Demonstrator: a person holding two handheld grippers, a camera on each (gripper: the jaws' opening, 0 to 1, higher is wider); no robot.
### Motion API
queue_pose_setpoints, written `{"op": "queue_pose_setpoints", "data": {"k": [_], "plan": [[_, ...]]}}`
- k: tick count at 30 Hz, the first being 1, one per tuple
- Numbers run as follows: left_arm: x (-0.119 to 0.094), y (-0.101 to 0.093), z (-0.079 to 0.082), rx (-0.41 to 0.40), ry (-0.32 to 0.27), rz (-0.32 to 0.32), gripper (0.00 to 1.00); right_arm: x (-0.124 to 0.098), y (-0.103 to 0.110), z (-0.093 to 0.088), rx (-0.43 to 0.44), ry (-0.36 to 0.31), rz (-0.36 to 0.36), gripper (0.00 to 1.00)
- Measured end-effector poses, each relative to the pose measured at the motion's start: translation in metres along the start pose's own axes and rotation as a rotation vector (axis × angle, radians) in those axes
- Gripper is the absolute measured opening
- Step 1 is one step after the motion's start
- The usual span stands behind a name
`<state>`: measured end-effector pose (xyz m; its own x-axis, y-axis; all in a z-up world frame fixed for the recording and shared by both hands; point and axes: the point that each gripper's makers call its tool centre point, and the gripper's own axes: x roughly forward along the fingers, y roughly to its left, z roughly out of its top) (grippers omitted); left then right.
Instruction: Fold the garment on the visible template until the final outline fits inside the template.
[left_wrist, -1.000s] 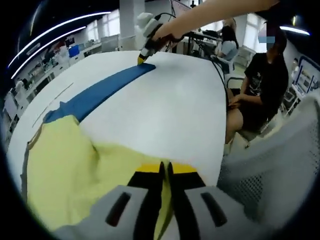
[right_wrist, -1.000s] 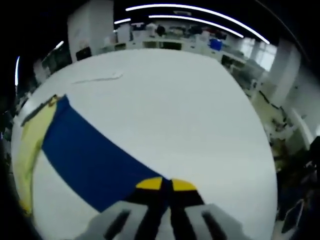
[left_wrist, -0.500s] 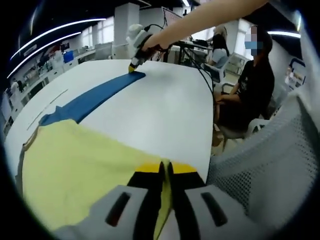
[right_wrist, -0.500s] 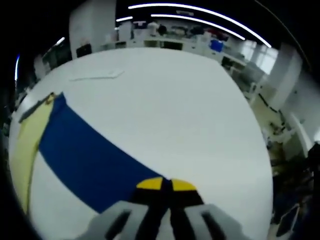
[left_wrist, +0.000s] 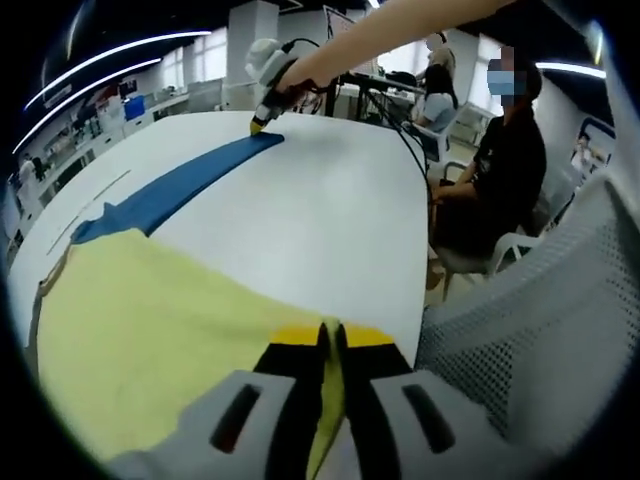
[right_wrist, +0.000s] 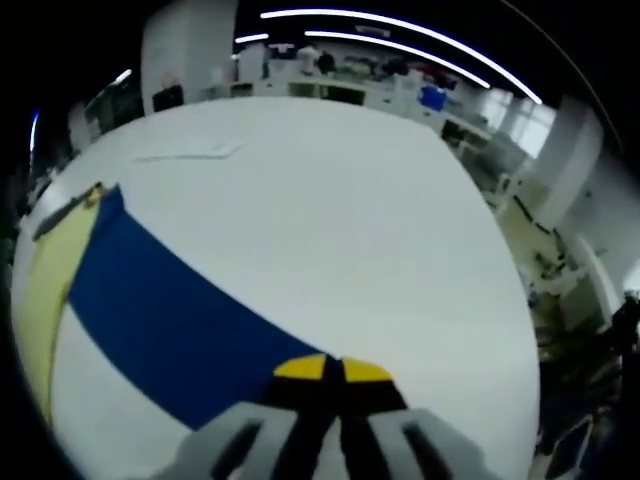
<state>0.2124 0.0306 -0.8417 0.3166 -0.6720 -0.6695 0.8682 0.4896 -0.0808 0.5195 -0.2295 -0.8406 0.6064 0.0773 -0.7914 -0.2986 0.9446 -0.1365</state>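
Note:
A garment with a pale yellow body (left_wrist: 150, 340) and a blue sleeve (left_wrist: 185, 182) lies stretched across a white table (left_wrist: 320, 210). My left gripper (left_wrist: 330, 335) is shut on the yellow hem at the near edge. In the left gripper view the right gripper (left_wrist: 262, 118) holds the far end of the blue sleeve, with a person's arm behind it. In the right gripper view my right gripper (right_wrist: 332, 372) is shut on the blue sleeve (right_wrist: 170, 320), which runs away to the yellow body (right_wrist: 45, 280) at the left.
A seated person in black (left_wrist: 505, 170) is beside the table's right edge. A white mesh chair back (left_wrist: 540, 330) stands close on the right. A thin pale strip (right_wrist: 185, 153) lies on the table (right_wrist: 350, 230) far from the sleeve. Desks and equipment fill the background.
The yellow body has been pulled flatter and more taut between the two grippers; its raised fold has gone. The sleeve stays stretched. Both cameras shifted slightly.

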Motion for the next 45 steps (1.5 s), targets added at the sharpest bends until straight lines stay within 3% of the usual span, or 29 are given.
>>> {"op": "queue_pose_setpoints", "data": {"k": [3,4,9,11,14,18,19,22,26,30,33,38,42,45], "plan": [[0.001,0.0,-0.001,-0.013,-0.004,0.001,0.04,0.003,-0.003,0.002,0.035,-0.01,0.002,0.01],[0.001,0.0,-0.002,-0.019,-0.002,0.001,0.06,0.003,0.0,0.004,0.11,-0.026,0.003,0.05],[-0.004,-0.001,0.003,-0.022,-0.037,0.003,0.23,0.004,-0.007,0.011,0.126,-0.089,0.013,0.26],[-0.007,0.001,0.007,-0.035,-0.058,0.012,0.32,-0.001,0.001,0.016,0.132,-0.129,0.036,0.39],[-0.017,0.011,0.022,-0.06,-0.142,0.055,0.49,0.004,0.005,0.023,0.14,-0.14,0.053,0.61],[-0.035,0.029,0.039,-0.156,-0.237,0.106,0.73,0.0,0.008,0.03,0.135,-0.184,0.051,0.97],[-0.039,0.034,0.04,-0.163,-0.243,0.121,0.77,0.0,0.007,0.03,0.151,-0.182,0.051,0.99],[-0.051,0.055,0.037,-0.18,-0.273,0.171,0.92,-0.01,0.014,0.026,0.174,-0.196,0.054,0.99],[-0.068,0.072,0.031,-0.221,-0.279,0.204,0.97,-0.016,0.02,0.022,0.204,-0.196,0.075,0.99],[-0.086,0.09,0.022,-0.251,-0.29,0.25,0.97,-0.023,0.02,0.016,0.194,-0.207,0.078,0.99],[-0.102,0.103,0.015,-0.282,-0.306,0.277,0.95,-0.031,0.025,0.001,0.209,-0.196,0.087,0.99],[-0.131,0.128,0.003,-0.324,-0.324,0.348,0.94,-0.036,0.022,-0.011,0.241,-0.185,0.088,0.86],[-0.155,0.142,0.001,-0.338,-0.331,0.41,0.93,-0.037,0.024,-0.021,0.259,-0.169,0.104,0.62],[-0.167,0.154,-0.008,-0.359,-0.33,0.447,0.9,-0.035,0.028,-0.027,0.265,-0.157,0.116,0.5]]}}
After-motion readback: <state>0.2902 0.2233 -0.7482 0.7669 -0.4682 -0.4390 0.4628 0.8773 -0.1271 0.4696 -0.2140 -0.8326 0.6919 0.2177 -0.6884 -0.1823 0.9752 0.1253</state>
